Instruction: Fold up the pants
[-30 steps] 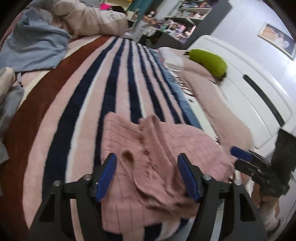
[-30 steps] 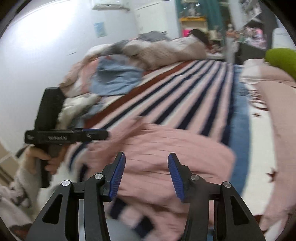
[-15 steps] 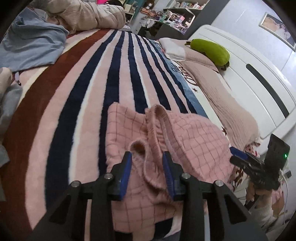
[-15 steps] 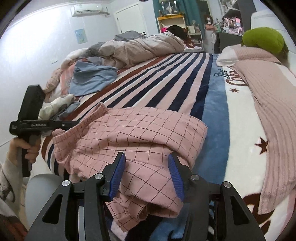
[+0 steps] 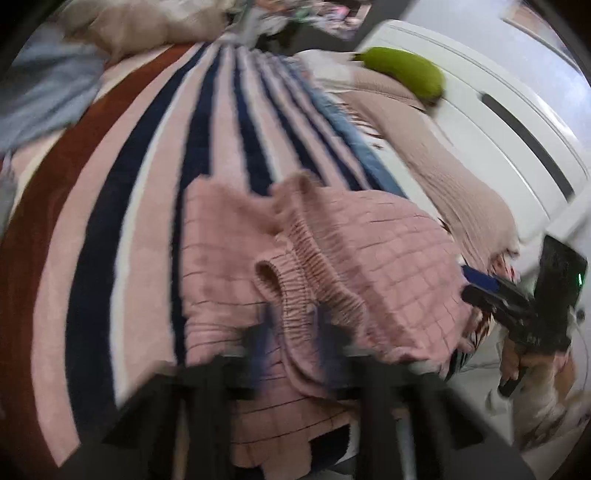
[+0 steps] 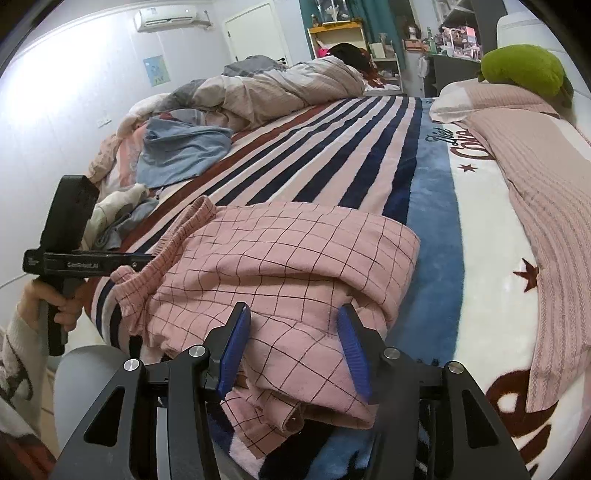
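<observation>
Bed: a blanket [image 6: 332, 162] in pink, navy and brown stripes covers it; a blue band and a white part with stars and lettering run along one side.
Pants [image 6: 280, 273]: pink, dark grid, bunched at the near edge of the bed on the blanket; the ribbed waistband [image 5: 299, 291] stands up in a fold.
Left gripper [image 5: 295, 343]: blurred in its own view; jaws have just closed, nearly together, pinching the waistband.
Right gripper [image 6: 293, 350]: jaws about half open, standing over a fold of the pants, pads apart from the cloth on both sides.
Far side: rumpled duvet [image 6: 280, 88], a blue garment [image 6: 181, 151] and other clothes heaped by the wall.
Head end: pink knit throw [image 6: 546, 206], green plush [image 6: 524, 68], white headboard [image 5: 480, 96].
Room: pale walls, air conditioner [image 6: 166, 16], white door [image 6: 255, 33], yellow shelf [image 6: 336, 35], cluttered shelves beyond.
</observation>
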`<state>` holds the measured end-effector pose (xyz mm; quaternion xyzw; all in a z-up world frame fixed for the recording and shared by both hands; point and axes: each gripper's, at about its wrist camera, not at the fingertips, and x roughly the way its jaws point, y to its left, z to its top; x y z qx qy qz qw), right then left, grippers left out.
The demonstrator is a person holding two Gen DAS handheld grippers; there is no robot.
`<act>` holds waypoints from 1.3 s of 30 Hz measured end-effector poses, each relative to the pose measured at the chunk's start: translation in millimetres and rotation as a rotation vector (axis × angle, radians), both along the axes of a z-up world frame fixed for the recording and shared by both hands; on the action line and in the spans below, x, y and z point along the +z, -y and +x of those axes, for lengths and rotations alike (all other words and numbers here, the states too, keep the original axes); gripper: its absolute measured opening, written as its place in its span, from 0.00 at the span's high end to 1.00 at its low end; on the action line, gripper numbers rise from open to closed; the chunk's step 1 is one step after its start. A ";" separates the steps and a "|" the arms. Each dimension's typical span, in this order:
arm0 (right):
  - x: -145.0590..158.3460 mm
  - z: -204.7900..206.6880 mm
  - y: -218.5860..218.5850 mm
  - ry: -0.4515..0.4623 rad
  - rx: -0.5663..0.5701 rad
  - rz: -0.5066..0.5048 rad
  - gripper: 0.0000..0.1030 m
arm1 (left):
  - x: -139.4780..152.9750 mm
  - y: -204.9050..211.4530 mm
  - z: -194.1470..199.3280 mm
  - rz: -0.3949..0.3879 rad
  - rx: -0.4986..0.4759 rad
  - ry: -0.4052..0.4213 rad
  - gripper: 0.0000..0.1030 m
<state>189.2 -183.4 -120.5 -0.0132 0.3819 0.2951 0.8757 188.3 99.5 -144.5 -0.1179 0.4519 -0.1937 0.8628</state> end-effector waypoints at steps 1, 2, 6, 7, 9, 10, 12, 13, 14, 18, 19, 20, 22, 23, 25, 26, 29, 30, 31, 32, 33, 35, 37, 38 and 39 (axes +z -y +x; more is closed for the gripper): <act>-0.1 0.2 0.8 -0.004 0.001 0.003 0.56 | 4.2 4.3 -2.1 0.043 -0.018 0.023 0.94; 0.2 -0.2 1.1 -0.006 0.003 0.005 0.56 | 8.8 5.9 -2.5 0.079 -0.023 0.033 0.94; 0.9 -2.8 0.6 -0.021 0.022 0.012 0.56 | 26.1 -11.1 7.2 0.100 -0.002 0.047 0.94; 1.0 -3.5 0.7 -0.028 0.027 0.017 0.56 | 28.4 -13.8 9.1 0.112 0.002 0.054 0.94; 0.8 -4.6 0.8 -0.043 0.035 0.027 0.56 | 31.7 -19.8 18.8 0.120 -0.001 0.057 0.94; 0.8 -5.3 1.1 -0.052 0.037 0.034 0.56 | 32.7 -21.1 23.9 0.134 0.001 0.066 0.94; 0.9 -6.0 1.2 -0.064 0.038 0.043 0.56 | 30.0 -21.8 35.4 0.171 0.001 0.067 0.94; 0.7 -6.4 1.3 -0.072 0.041 0.049 0.56 | 26.9 -21.7 40.2 0.177 0.000 0.059 0.94; 0.5 -6.9 1.0 -0.075 0.041 0.049 0.56 | 23.0 -22.4 44.7 0.179 0.004 0.045 0.94; 0.6 -10.4 -1.1 -0.071 0.042 0.033 0.56 | 18.1 -25.1 46.1 0.186 0.002 0.023 0.87; 1.0 -11.0 -1.2 -0.070 0.041 0.030 0.56 | 22.4 -27.9 41.8 0.187 0.018 0.039 0.83; 1.5 -11.1 -1.2 -0.070 0.040 0.030 0.56 | 28.9 -31.1 36.9 0.186 0.037 0.065 0.77; 2.6 -10.7 -0.6 -0.073 0.039 0.035 0.56 | 45.0 -37.8 24.8 0.149 0.046 0.116 0.74; 2.8 -10.5 -0.6 -0.073 0.039 0.036 0.56 | 52.1 -39.8 19.4 0.122 0.040 0.128 0.74; 4.5 -9.4 -1.0 -0.071 0.039 0.039 0.56 | 61.2 -37.9 11.0 0.059 0.006 0.141 0.68; 4.9 -8.8 -0.8 -0.071 0.039 0.041 0.56 | 61.3 -32.5 7.9 0.030 -0.023 0.135 0.64; 7.5 -8.5 0.0 -0.068 0.030 0.050 0.56 | 47.2 -12.5 6.6 0.046 -0.065 0.097 0.63; 8.8 -9.1 0.5 -0.066 0.028 0.055 0.56 | 42.2 -7.9 7.2 0.062 -0.067 0.086 0.63; 9.9 -9.9 0.8 -0.063 0.027 0.056 0.56 | 36.5 -3.0 7.6 0.083 -0.067 0.076 0.64; 11.3 -10.6 0.8 -0.058 0.027 0.055 0.56 | 31.1 1.3 6.6 0.109 -0.064 0.070 0.64; 13.1 -11.8 1.2 -0.050 0.025 0.050 0.56 | 26.0 4.4 5.1 0.140 -0.056 0.070 0.71; 15.4 -13.6 2.1 -0.038 0.021 0.039 0.56 | 19.8 5.8 -0.6 0.159 -0.061 0.064 0.80; 18.0 -14.7 4.7 -0.032 0.014 0.033 0.56 | 14.5 2.2 -10.6 0.166 -0.049 0.055 0.82; 18.7 -14.8 5.9 -0.032 0.012 0.034 0.56 | 13.6 -1.4 -16.6 0.171 -0.036 0.059 0.82; 19.4 -14.7 7.6 -0.033 0.008 0.036 0.56 | 13.1 -4.6 -21.0 0.167 -0.023 0.062 0.82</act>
